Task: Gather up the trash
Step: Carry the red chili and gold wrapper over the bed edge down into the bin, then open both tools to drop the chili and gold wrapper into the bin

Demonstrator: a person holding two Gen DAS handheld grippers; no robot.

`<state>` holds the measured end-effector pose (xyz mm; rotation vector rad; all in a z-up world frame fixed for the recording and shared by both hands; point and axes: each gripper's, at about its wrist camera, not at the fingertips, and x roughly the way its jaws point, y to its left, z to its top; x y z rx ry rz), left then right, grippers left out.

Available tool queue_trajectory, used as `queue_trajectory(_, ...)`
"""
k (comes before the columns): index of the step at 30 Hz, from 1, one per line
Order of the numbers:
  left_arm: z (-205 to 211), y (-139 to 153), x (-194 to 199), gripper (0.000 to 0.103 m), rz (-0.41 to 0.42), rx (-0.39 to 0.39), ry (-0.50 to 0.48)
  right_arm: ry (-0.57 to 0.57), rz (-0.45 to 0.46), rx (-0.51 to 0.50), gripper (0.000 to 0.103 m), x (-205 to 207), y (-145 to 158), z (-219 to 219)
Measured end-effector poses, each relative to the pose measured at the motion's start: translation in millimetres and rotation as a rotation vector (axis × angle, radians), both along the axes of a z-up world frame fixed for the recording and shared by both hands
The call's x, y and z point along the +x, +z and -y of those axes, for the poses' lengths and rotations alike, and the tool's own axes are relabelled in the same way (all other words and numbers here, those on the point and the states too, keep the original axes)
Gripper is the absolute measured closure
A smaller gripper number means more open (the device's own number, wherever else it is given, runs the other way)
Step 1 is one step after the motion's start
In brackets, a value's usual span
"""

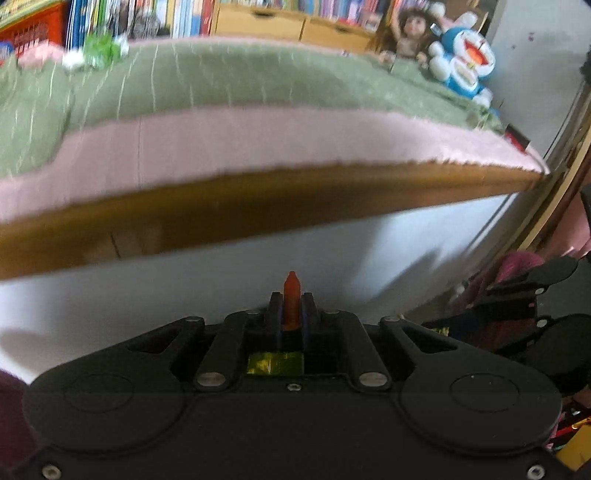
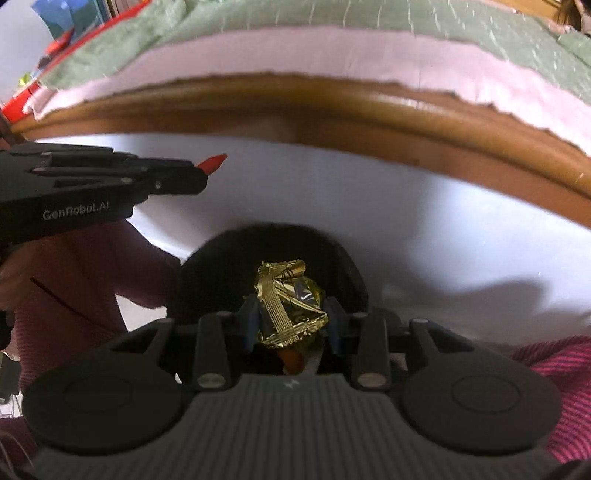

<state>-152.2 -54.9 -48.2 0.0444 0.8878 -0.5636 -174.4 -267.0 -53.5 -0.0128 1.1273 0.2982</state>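
Gold foil wrapper [image 2: 291,306], one, crumpled, sits clamped in your right gripper [image 2: 291,317], above a dark round opening. Your left gripper [image 1: 291,314] pinches one orange-red scrap [image 1: 291,299], jaws nearly together, facing the bed's wooden edge [image 1: 258,206].

black gripper [image 2: 210,164] — GenRobot.AI lettering, magenta ribbed sleeve [image 2: 561,373]

Your left gripper [image 1: 291,308] pinches small orange piece [image 1: 291,301], tip poking past fingers. Ahead: wooden bed frame [image 1: 258,206], pink sheet [image 1: 258,144], green blanket [image 1: 221,85], blue plush [image 1: 463,62], doll [image 1: 408,35].
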Motion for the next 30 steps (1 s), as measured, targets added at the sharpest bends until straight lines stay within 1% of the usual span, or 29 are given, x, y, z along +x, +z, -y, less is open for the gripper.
queue_trajectory(5,2,-25,1,0.094,-0.057,0.051,0.018,-0.003,-0.049,0.002,0.061,7,-18,-3)
queue_trajectory(11,3,-54,5,0.094,-0.127,0.087,0.06,0.008,-0.088,0.013,0.061,11,-35,-9)
queue_trajectory(16,3,-71,8,0.094,-0.17,0.105,0.074,0.009,-0.121,0.032,0.061,18,-44,-8)
queue_trajectory(22,1,-89,13,0.094,-0.23,0.106,0.086,0.018,-0.133,0.031,0.059,25,-51,-10)
queue_trajectory(24,2,-92,15,0.093,-0.238,0.109,0.084,0.018,-0.136,0.029,0.058,25,-48,-7)
queue_trajectory(30,3,-98,16,0.093,-0.264,0.095,0.086,0.019,-0.144,0.022,0.054,28,-52,-12)
